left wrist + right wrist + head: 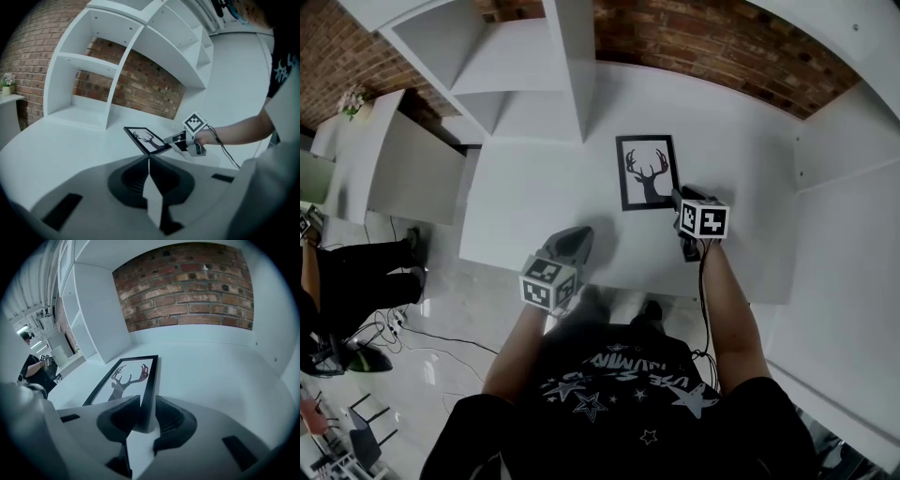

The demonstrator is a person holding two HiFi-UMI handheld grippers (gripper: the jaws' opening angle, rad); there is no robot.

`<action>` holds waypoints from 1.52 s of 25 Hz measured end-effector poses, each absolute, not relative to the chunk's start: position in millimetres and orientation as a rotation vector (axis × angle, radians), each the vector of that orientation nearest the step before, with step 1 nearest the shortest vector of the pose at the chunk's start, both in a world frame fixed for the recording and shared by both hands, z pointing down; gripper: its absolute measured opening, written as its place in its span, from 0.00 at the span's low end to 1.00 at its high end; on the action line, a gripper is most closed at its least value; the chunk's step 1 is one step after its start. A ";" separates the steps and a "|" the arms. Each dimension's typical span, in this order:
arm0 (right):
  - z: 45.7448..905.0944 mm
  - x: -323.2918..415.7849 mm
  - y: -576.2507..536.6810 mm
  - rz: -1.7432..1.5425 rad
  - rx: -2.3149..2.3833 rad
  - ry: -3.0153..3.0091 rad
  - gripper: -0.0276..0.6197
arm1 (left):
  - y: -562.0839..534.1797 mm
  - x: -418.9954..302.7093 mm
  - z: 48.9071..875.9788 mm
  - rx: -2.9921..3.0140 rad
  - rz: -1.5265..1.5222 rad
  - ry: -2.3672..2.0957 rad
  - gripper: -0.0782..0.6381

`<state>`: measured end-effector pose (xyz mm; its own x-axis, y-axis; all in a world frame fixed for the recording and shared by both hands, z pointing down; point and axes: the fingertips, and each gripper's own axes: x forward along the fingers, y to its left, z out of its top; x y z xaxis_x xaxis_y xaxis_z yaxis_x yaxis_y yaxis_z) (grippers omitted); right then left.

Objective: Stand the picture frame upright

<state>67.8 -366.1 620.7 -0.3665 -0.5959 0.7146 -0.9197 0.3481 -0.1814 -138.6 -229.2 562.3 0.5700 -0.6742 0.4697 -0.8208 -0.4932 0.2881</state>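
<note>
Right gripper view shows the right tool (140, 420) spread astride the near right corner of the picture frame (124, 376) lying on the surface (211, 366), probably to tip it up, while the left tool (149, 161) waits clenched, empty.

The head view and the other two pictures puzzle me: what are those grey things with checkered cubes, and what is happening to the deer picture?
No robot here: a person holds a tool with tongs in each hand. The cubes belong to the tools. The head view comes from a camera on the person's head, looking down; the other two come from cameras riding on each tool, looking along its tongs. A black picture frame with a deer lies on the white table. The right tongs stand apart with the frame's near corner between them. The left tongs are shut and empty.
</note>
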 end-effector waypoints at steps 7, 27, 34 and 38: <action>628.3 60.7 -369.9 0.815 1.293 -2.012 0.18 | -228.3 -146.6 562.7 2.294 0.395 -1.220 0.13; 627.1 64.2 -329.0 0.933 1.525 -1.820 0.16 | -229.5 -149.6 569.0 2.311 0.442 -1.149 0.14; 626.1 66.8 -296.5 0.976 1.582 -1.795 0.16 | -214.1 -148.1 573.5 2.312 0.465 -1.107 0.13; 626.0 69.1 -276.4 0.986 1.575 -1.798 0.16 | -202.7 -141.9 574.2 2.321 0.465 -1.074 0.13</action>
<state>69.1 -276.4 626.0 -0.1633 -0.5824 0.7963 -0.9846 0.0449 -0.1690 -141.9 -202.7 574.2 0.6233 -0.5929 0.5099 -0.7775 -0.5396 0.3230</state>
